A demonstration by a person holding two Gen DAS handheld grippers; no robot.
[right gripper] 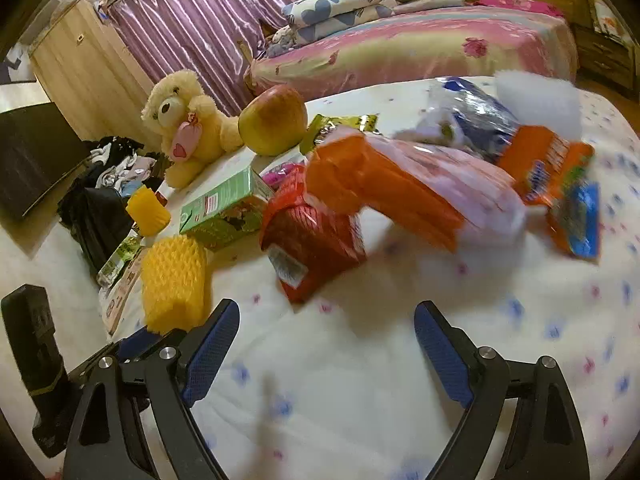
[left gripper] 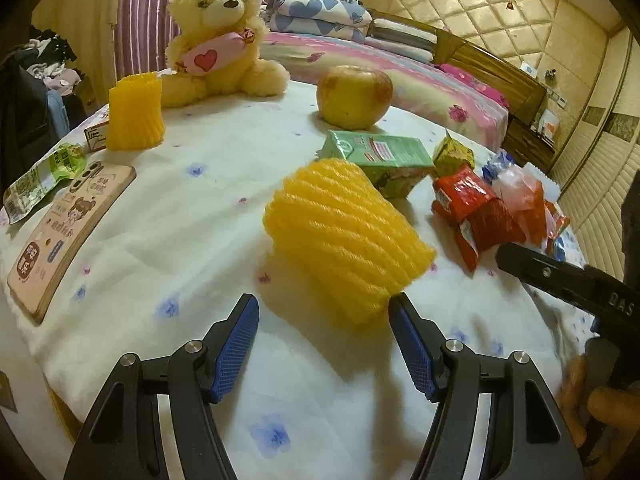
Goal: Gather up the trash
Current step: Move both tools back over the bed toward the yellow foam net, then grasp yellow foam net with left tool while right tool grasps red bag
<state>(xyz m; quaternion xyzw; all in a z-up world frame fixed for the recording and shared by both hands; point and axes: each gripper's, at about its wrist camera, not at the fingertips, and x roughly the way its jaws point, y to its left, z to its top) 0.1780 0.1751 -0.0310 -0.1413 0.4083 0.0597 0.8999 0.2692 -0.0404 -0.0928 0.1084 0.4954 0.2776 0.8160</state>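
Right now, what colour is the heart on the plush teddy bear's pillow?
Red, on a pink pillow held by the cream plush teddy bear; clearest in the left wrist view.

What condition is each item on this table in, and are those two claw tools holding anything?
Left gripper: open, empty.
Right gripper: open, empty.
Near yellow foam net: lying on its side.
Far yellow foam net: upright.
Green carton: lying flat.
Red wrapper: crumpled.
Apple: whole.

Your left wrist camera looked down close over the foam net (left gripper: 348,240); your right one faced the wrappers (right gripper: 384,188). Both shared the apple (left gripper: 354,96) and bear (left gripper: 218,36).
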